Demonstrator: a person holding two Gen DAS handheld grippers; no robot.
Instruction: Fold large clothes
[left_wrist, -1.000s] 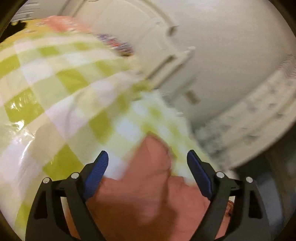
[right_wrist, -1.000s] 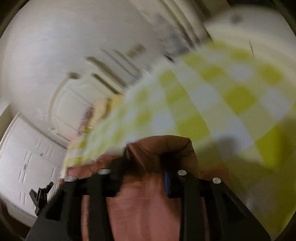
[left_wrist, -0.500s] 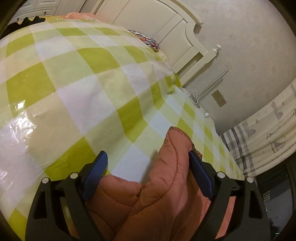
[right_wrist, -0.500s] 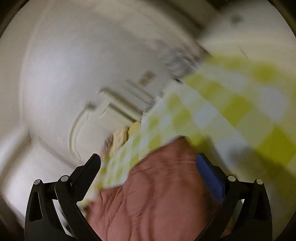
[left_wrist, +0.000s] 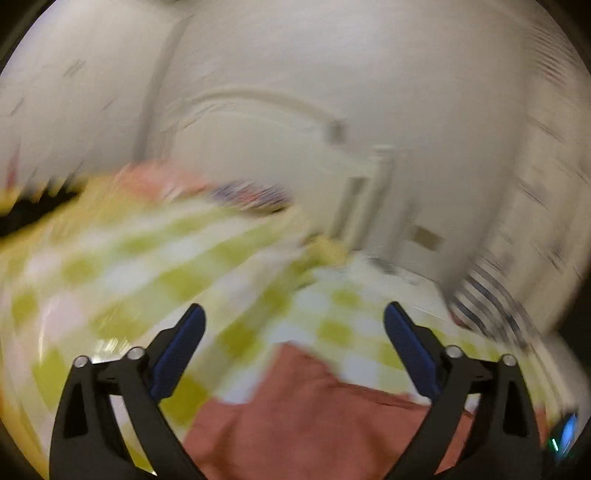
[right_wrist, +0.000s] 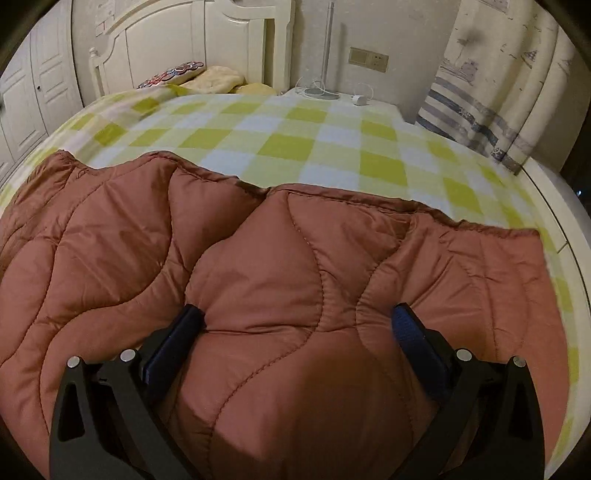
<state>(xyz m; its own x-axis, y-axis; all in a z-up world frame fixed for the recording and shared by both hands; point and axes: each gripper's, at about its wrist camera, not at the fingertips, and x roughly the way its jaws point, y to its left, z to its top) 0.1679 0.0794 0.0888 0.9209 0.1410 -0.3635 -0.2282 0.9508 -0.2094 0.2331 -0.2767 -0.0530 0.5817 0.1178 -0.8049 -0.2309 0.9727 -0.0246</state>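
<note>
Quilted rust jacket lay spread on your checked bedspread; your right gripper straddled a puffed fold, jaws wide; left gripper jaws just opened, gaping above it.

Bed: white frame, arched headboard. Covered by yellow-green and white checked sheet. On it: rust-brown quilted jacket spread across the near end; patterned cushion and pale yellow pillow by the headboard
</note>
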